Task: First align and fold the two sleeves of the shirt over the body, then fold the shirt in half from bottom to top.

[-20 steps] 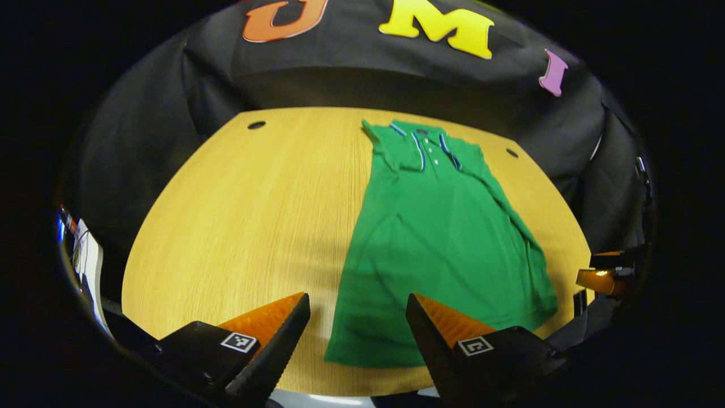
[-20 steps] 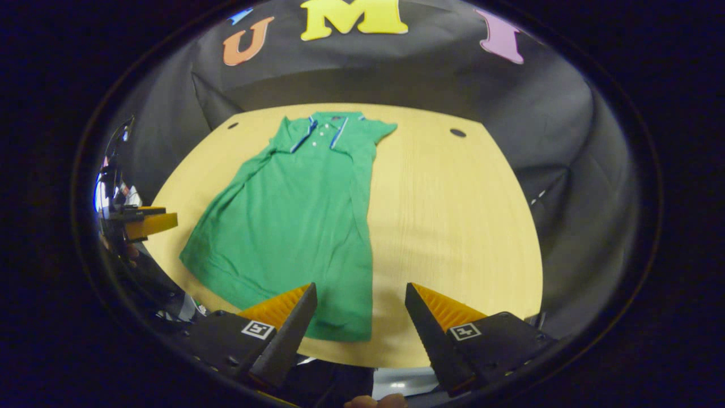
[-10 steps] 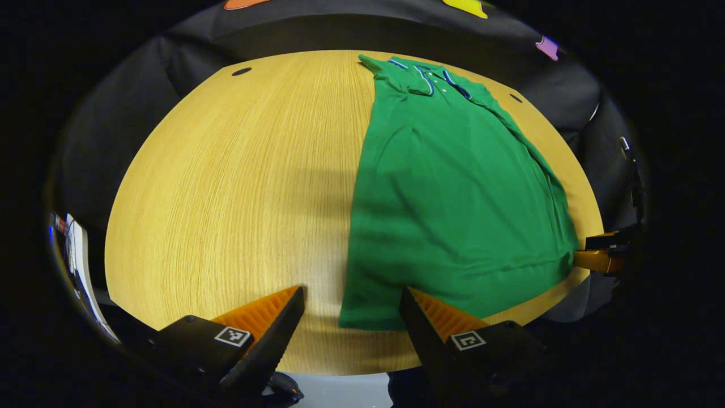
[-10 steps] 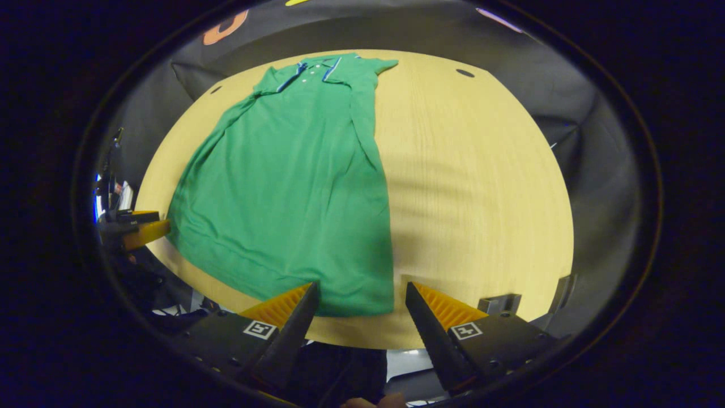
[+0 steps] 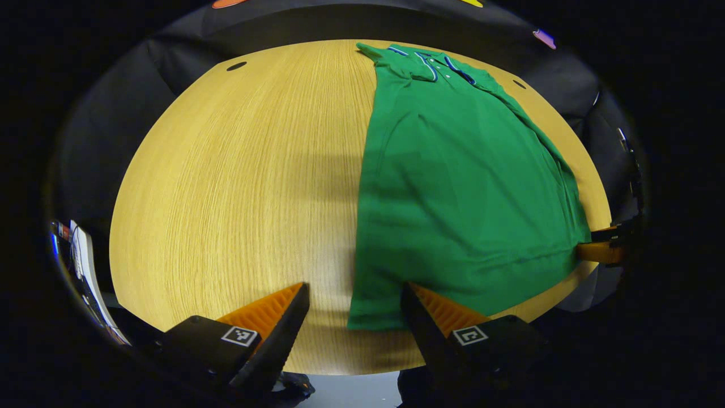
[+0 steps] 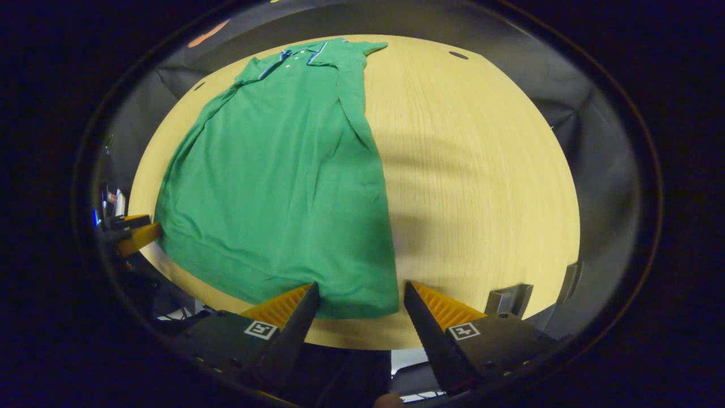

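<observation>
On the wooden surface [image 5: 226,187] the green shirt [image 5: 453,181] lies flat, collar [image 5: 433,62] at the far edge and hem [image 5: 453,294] at the near edge, with both sleeves seemingly already folded in over the body, so the step in hand looks like the bottom-to-top fold. To do it well, each tool should pinch one near corner of the hem, taking every layer, then both should lift together and carry the hem evenly toward the collar so the side edges stay lined up. The left tool [image 5: 354,317] hangs wide open over the near left corner of the hem, one finger on each side of it, holding nothing. The right tool [image 6: 359,309] is likewise wide open around the near right corner, gripping nothing; whether its fingers touch the cloth cannot be told.
</observation>
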`<action>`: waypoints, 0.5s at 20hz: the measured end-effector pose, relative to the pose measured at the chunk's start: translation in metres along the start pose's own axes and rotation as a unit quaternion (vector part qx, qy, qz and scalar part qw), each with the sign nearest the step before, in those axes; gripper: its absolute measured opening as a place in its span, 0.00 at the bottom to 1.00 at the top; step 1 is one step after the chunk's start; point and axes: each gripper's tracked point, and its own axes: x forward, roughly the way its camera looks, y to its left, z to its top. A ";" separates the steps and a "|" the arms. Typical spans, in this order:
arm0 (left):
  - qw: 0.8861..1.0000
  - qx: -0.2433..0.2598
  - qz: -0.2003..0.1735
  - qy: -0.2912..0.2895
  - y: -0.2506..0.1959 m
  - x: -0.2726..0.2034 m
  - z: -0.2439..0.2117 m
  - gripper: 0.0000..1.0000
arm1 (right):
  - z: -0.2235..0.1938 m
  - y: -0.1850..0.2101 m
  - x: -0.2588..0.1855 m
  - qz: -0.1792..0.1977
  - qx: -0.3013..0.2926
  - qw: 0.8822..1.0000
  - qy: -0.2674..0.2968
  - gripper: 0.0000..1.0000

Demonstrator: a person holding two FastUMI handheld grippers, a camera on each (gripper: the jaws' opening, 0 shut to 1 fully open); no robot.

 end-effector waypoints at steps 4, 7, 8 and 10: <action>1.000 -0.006 0.001 0.023 -0.003 -0.004 -0.001 1.00 | 0.002 0.001 0.000 0.005 0.026 1.000 0.015 0.61; 0.999 -0.009 -0.009 0.041 -0.014 -0.011 -0.003 0.77 | 0.002 0.013 0.001 0.036 0.041 0.998 0.023 0.31; 0.999 -0.010 -0.014 0.049 -0.018 -0.013 -0.004 0.54 | 0.000 0.016 0.001 0.043 0.048 0.998 0.028 0.18; 0.998 -0.024 -0.030 0.058 -0.026 -0.019 -0.003 0.18 | 0.000 0.018 0.000 0.058 0.056 0.996 0.032 0.04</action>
